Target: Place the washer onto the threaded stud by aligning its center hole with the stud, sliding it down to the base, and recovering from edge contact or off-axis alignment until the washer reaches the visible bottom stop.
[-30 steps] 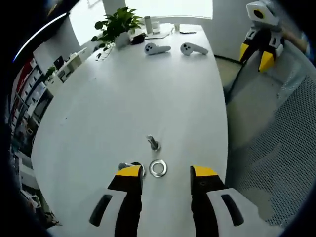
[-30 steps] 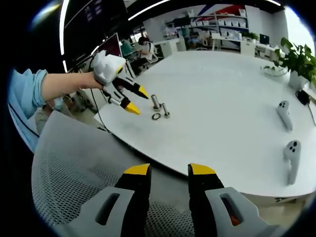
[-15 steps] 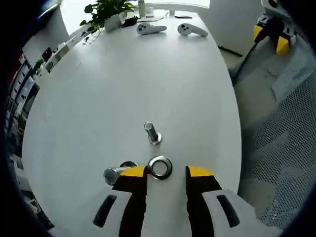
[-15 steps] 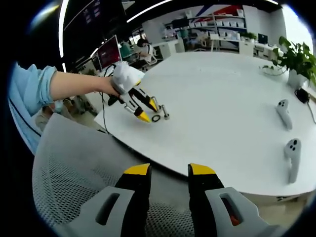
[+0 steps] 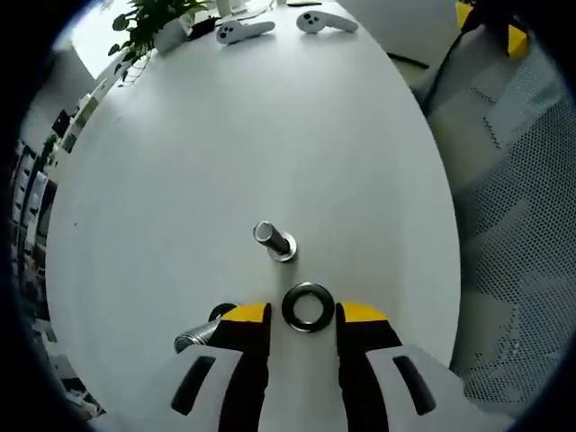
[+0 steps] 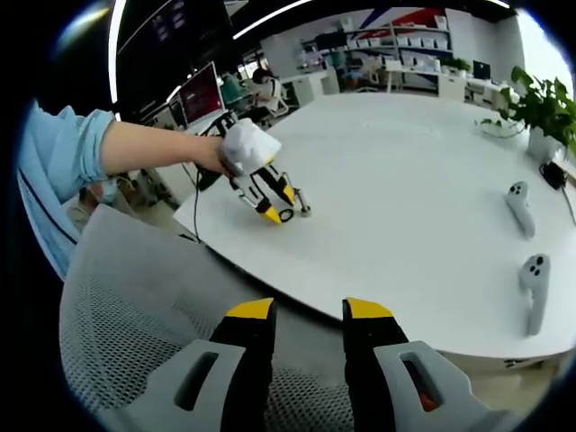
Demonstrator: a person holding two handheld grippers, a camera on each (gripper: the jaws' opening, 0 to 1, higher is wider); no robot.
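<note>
- Washer (image 5: 308,306) lies flat on the white table (image 5: 270,135), between the yellow tips of the left gripper (image 5: 301,315), whose jaws stand apart, not gripping it.
- Threaded stud (image 5: 274,241) stands upright just beyond the washer; a second bolt (image 5: 200,331) lies beside the left jaw.
- Right gripper (image 6: 309,310) hangs released above a mesh chair (image 6: 126,306), holding nothing, well apart.
- Two controllers (image 5: 270,25) sit at the far edge.

A large white oval bench (image 6: 432,234) fills the middle of an open office, with a grey mesh chair (image 6: 126,324) drawn up at its near edge. A potted plant (image 6: 540,112) stands at its far side, near bright window light. Behind it are desks, monitors (image 6: 200,90) and shelves (image 6: 396,45) under ceiling light strips (image 6: 270,16).
</note>
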